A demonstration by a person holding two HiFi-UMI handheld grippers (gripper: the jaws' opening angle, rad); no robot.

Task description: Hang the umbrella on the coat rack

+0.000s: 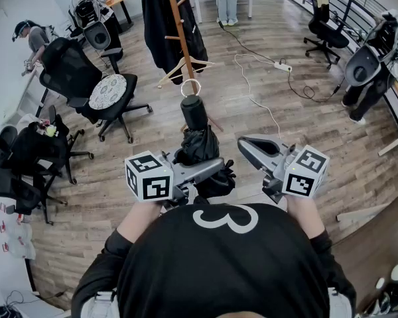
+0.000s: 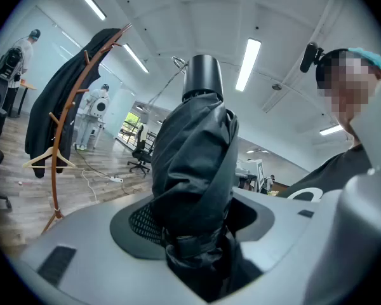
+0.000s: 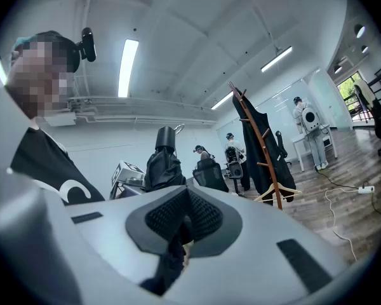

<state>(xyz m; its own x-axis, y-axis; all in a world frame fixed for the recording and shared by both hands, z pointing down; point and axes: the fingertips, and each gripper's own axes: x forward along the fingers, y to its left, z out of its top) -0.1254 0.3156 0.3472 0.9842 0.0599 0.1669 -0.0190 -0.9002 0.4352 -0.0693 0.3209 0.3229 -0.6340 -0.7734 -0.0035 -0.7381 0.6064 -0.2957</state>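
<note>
A folded black umbrella [image 1: 199,144] stands upright in my left gripper [image 1: 209,171], which is shut on its bundled fabric. Its black handle [image 1: 194,111] points away from me, with a thin wire ring [image 1: 189,87] at the tip. In the left gripper view the umbrella [image 2: 193,164] fills the space between the jaws of the left gripper [image 2: 197,234]. The wooden coat rack [image 1: 181,32] stands ahead, carrying a black coat [image 1: 160,25] and a wooden hanger [image 1: 184,68]. My right gripper [image 1: 247,146] is shut, to the right of the umbrella and apart from it. In the right gripper view only a dark slit shows between the jaws of the right gripper [image 3: 181,234].
Black office chairs [image 1: 109,98] stand on the left, and another chair [image 1: 328,35] is at the back right. A power strip with a white cable [image 1: 282,66] lies on the wood floor right of the rack. People work at the far left and back.
</note>
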